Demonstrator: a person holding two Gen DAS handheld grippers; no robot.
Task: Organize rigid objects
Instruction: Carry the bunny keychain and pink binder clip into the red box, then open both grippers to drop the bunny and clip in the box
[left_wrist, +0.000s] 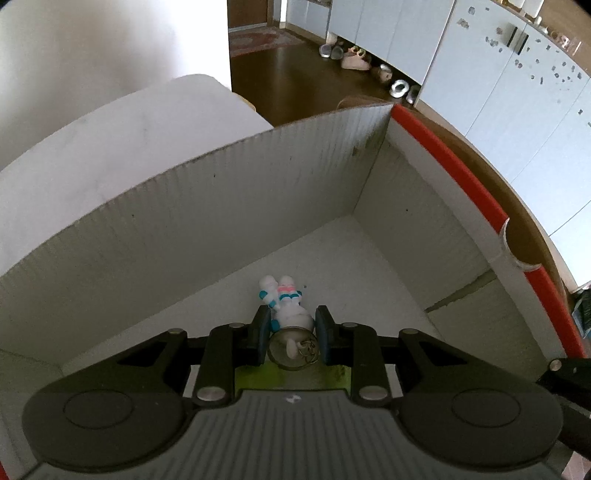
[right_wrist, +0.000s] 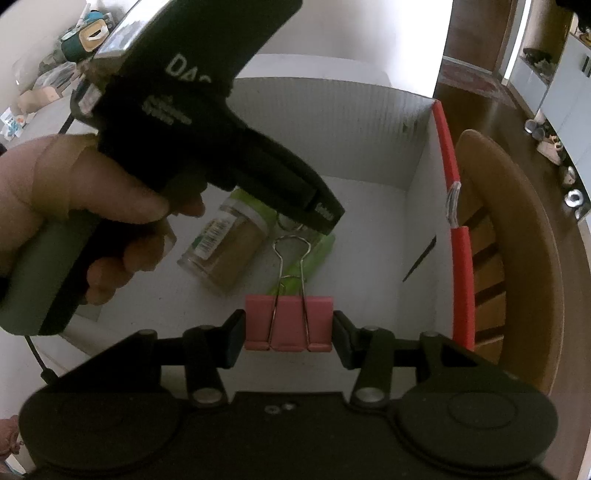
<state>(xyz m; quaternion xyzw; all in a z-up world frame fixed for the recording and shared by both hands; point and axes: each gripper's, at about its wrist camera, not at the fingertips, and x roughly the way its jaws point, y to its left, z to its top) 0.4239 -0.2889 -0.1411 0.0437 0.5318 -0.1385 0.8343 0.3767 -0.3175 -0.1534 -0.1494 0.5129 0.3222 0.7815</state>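
Hanging inside the white cardboard box (left_wrist: 207, 221), the left gripper (left_wrist: 290, 332) pinches an astronaut keychain figure (left_wrist: 286, 306) by its head end, the figure's long axis running straight away from the fingers, legs pointing toward the box's far wall and its metal ring (left_wrist: 295, 350) toward the camera. The right gripper (right_wrist: 289, 328) clamps a pink binder clip (right_wrist: 289, 322) above the box floor, wire handles pointing forward toward a spice jar (right_wrist: 225, 251) lying tilted beside a green object (right_wrist: 314, 254).
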